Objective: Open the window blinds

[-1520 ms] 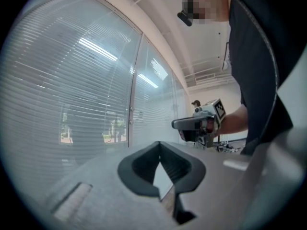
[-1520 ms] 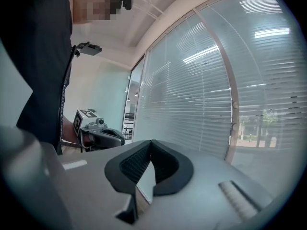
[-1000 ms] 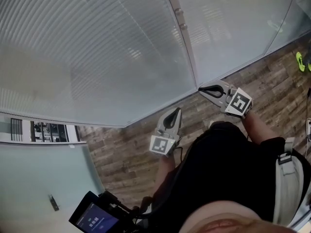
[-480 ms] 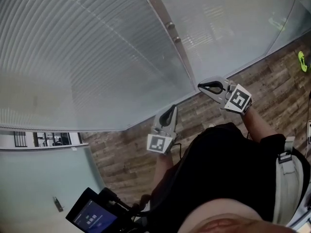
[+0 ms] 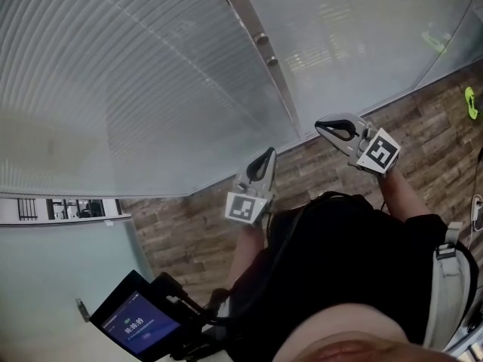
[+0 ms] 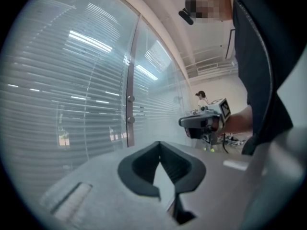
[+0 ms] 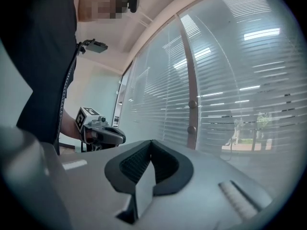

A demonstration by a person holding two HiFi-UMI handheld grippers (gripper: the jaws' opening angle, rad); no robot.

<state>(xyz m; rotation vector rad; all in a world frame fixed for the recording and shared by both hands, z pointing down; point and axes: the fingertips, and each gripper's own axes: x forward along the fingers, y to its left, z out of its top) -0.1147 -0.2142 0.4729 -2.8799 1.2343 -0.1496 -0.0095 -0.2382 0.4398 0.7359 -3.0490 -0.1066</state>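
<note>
wood-plank floor (image 5: 189, 232) underfoot, person in a black top standing close to a glass wall, w/ a small lit screen (image 5: 137, 326) low on the l side in the head view. both tools are held level in front of the body, apart from each other and angled toward the glass. left gripper (image 5: 267, 157): its fingers (image 6: 141, 169) are pressed fully together w/ nothing btwn them. right gripper (image 5: 323, 129): same, fingers (image 7: 130, 169) closed tip to tip and empty. neither touches anything. past them a metal post (image 5: 287, 100) stands btwn two panes, w/ two round knobs (image 5: 261, 38) one above the other on it; the r tool looks nearer the post than the l one. behind the glass on both sides hang the blinds (image 5: 151, 89), lowered, slats tilted mostly closed w/ only slivers of outdoors showing in the gripper views. my read: this is the approach, no control taken yet, task barely begun. the knobs are prob the slat control, tho i can't tell which pane each serves. to do it well: bring the r tool up to one knob, spread the fingers before arriving, come in square so the pads land on opposite sides of it, close firmly, then roll the wrist slowly and watch the slats; if they shut tighter, reverse. a smooth round knob may slip, so re-grip rather than force it, and keep the l tool off the glass.
</note>
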